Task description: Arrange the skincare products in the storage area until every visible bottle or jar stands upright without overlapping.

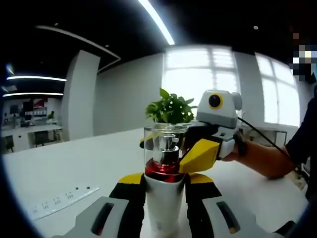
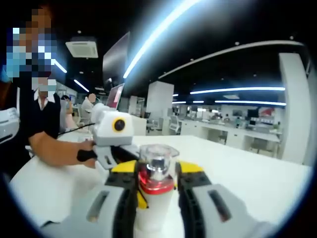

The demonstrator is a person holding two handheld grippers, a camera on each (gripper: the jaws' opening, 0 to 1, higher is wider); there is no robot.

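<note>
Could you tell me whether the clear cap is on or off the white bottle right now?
On: the clear cap covers the silver pump atop the white bottle.

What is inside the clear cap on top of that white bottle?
Inside the clear cap of the white bottle sits a silver pump nozzle above a red collar. The bottle's contents are hidden by its opaque white body.

Black jaws tipped with yellow pads are seen on the left hand-held gripper [image 1: 164,191], flanked by grey slotted housings. The same black, yellow and grey is worn by the right hand-held gripper [image 2: 156,196]. A dark vest over a white collared shirt [image 2: 35,116] is worn.
</note>
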